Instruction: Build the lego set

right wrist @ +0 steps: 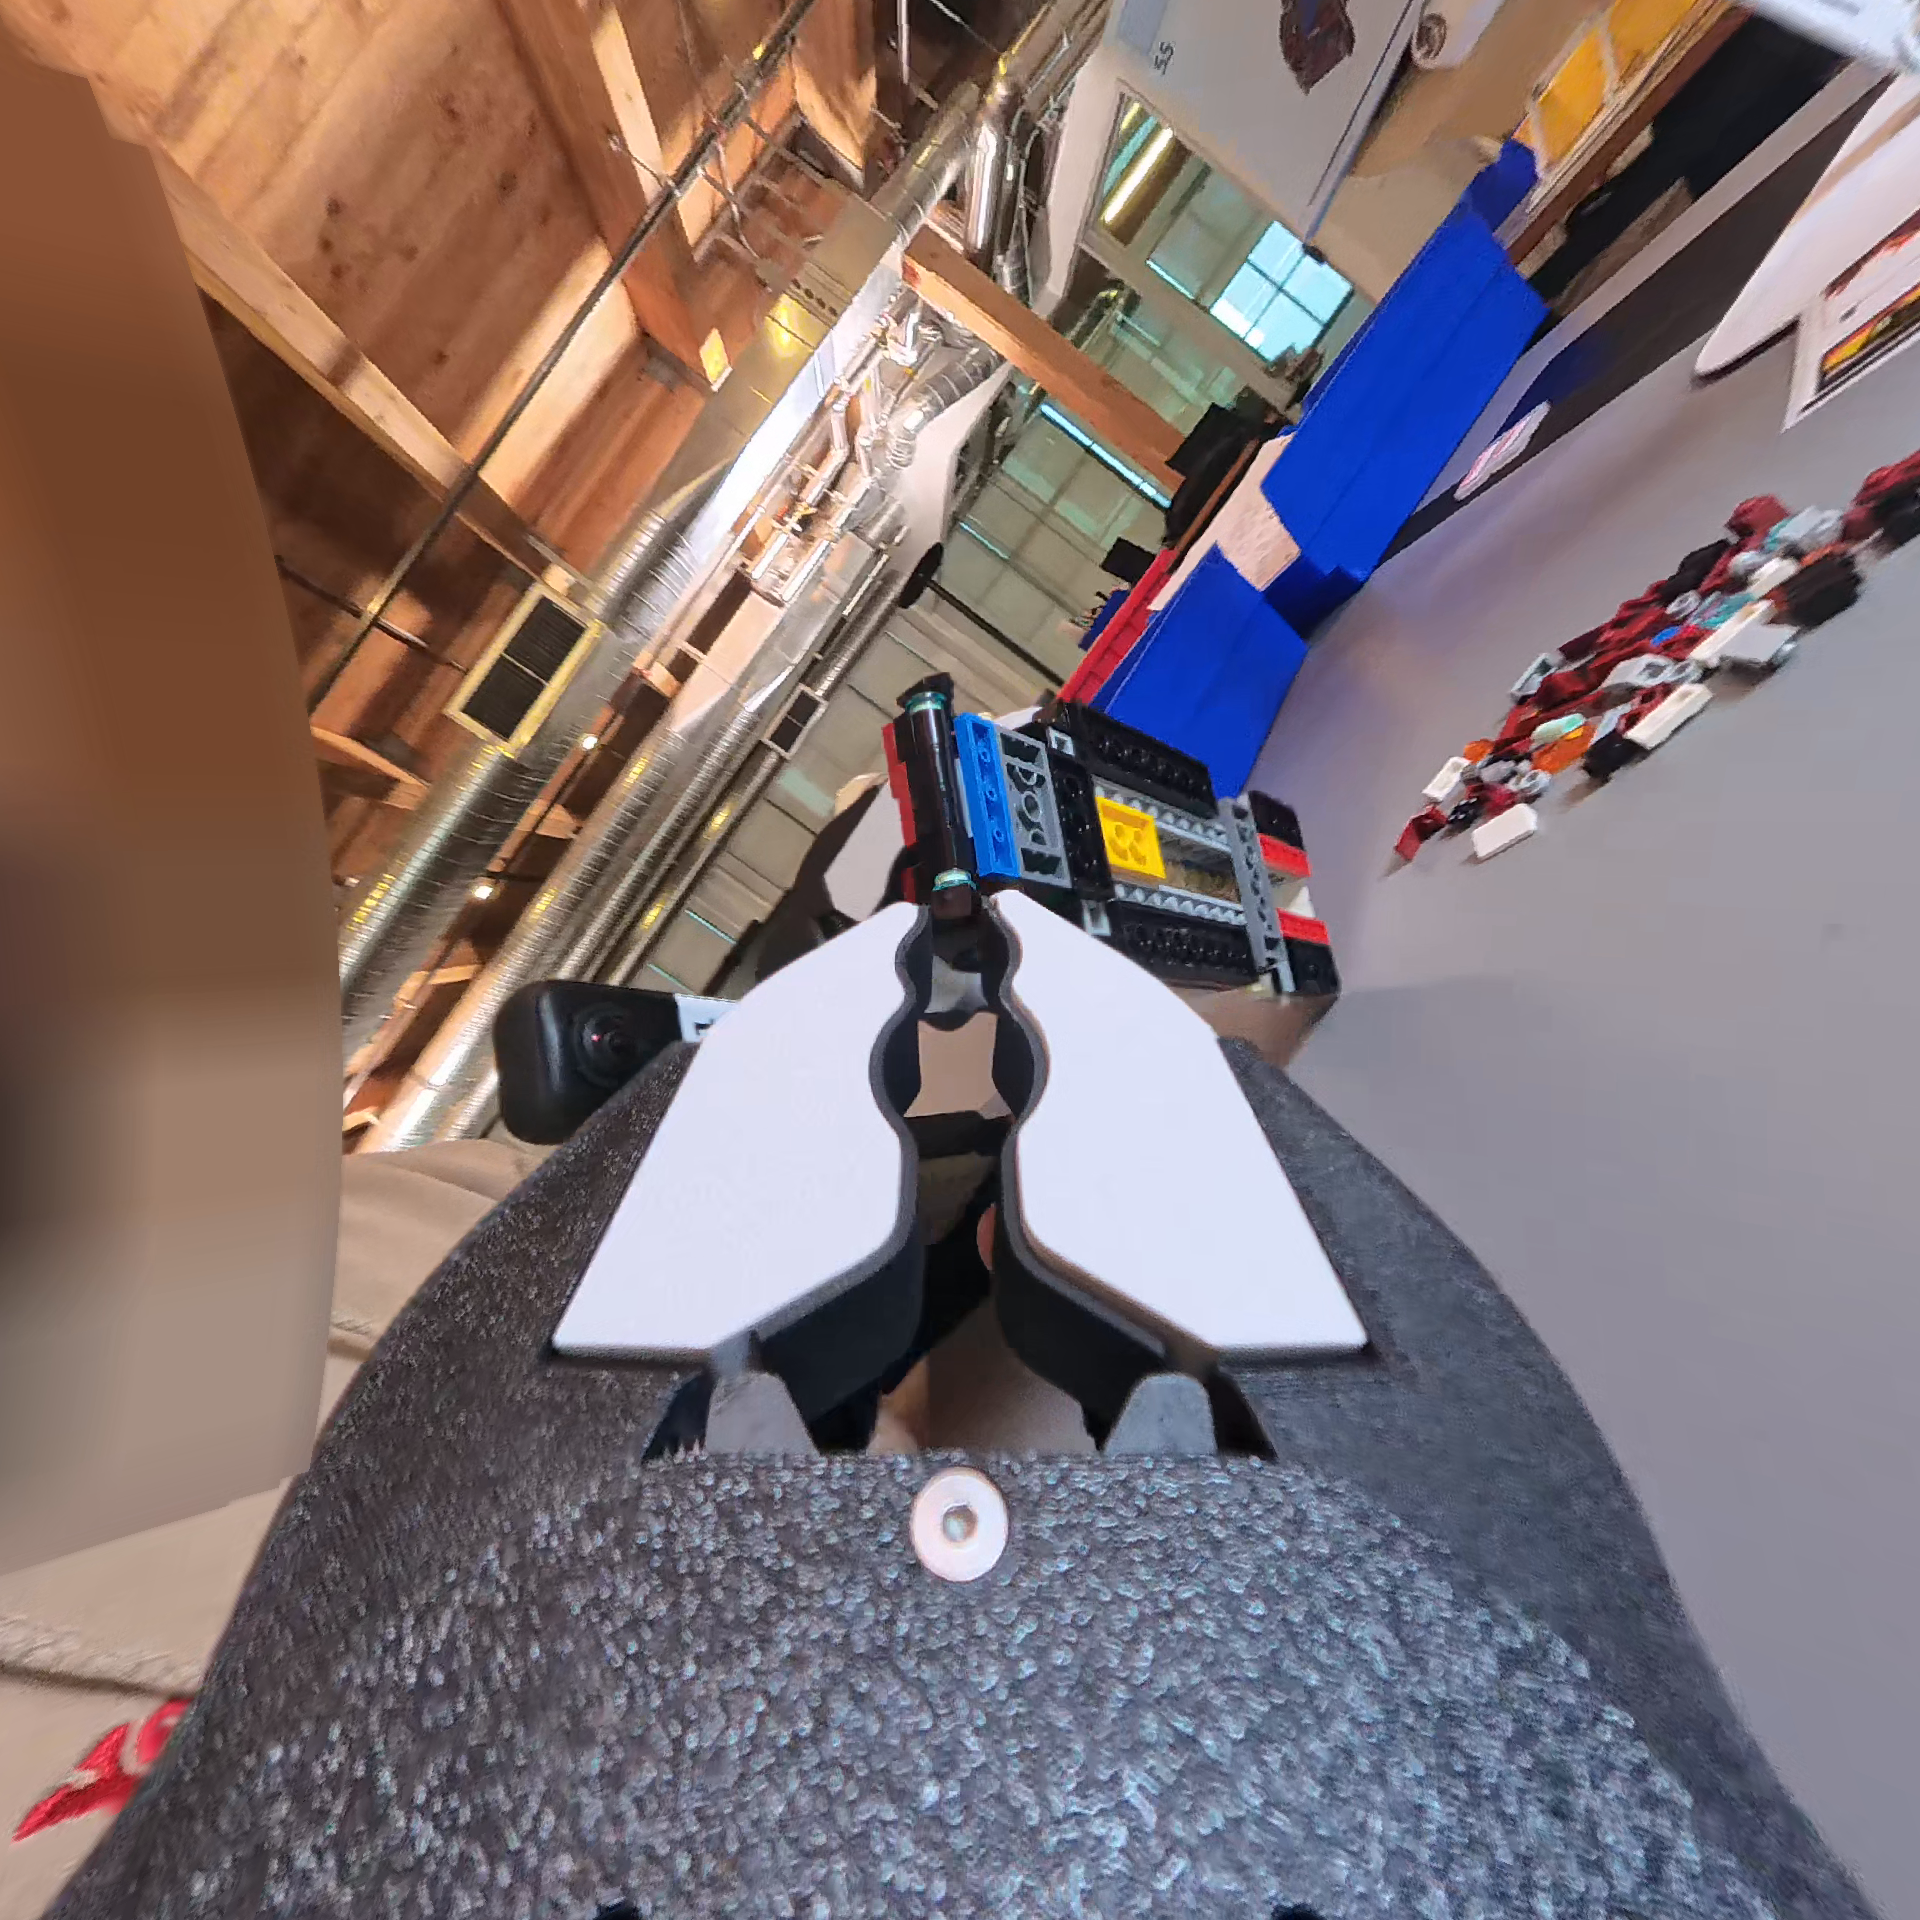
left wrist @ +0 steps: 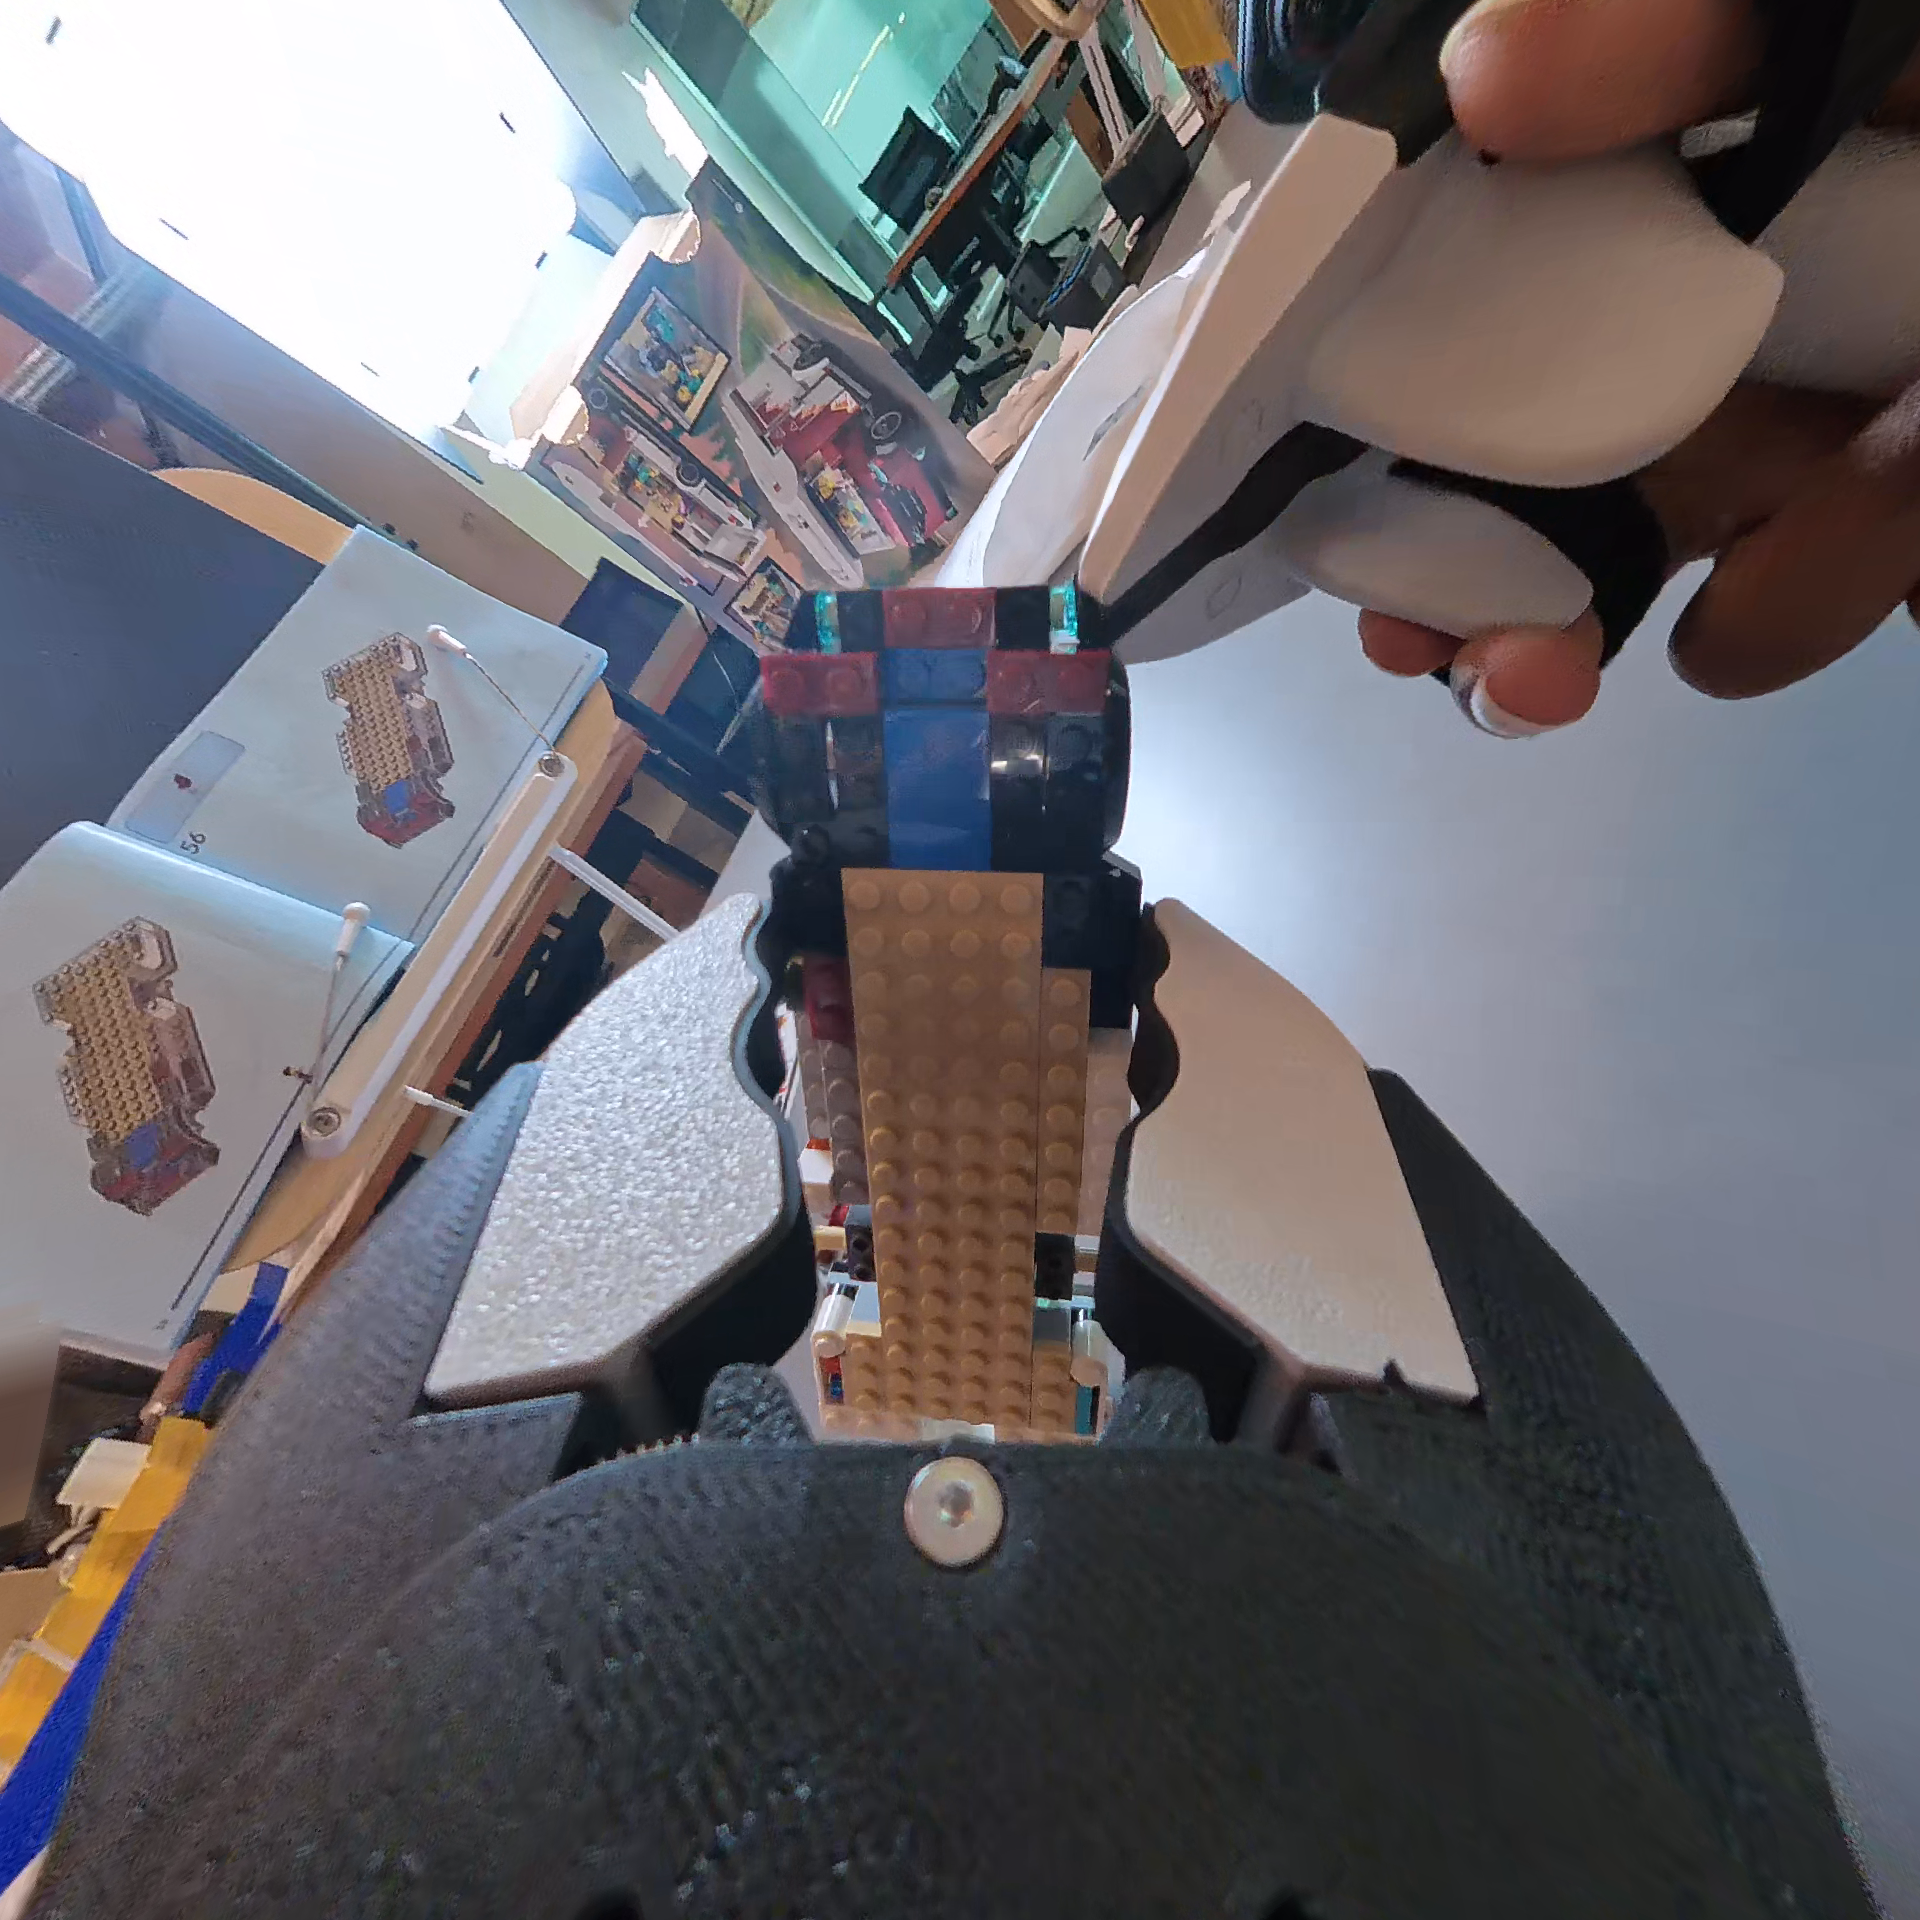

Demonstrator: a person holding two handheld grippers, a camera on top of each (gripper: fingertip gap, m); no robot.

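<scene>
Left gripper (left wrist: 951, 935) clamped on brick-built vehicle (left wrist: 956, 1091), pads pressing both flanks, tan studded plate facing camera, held above grey table (left wrist: 1558, 935). Right gripper (right wrist: 954, 920) nearly closed, pinching dark bar (right wrist: 935, 800) at vehicle's front. Loose bricks (right wrist: 1662, 665) well apart.

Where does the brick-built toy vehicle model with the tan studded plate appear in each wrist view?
Left wrist view: the brick-built toy vehicle model fills the centre, clamped between the left gripper fingers, tan studded plate facing the camera.
Right wrist view: the model sits centre, just beyond the right gripper, its underside showing.
Shared landmark: the dark bar with turquoise ends at the model's front, pinched at one end by the right gripper.
</scene>
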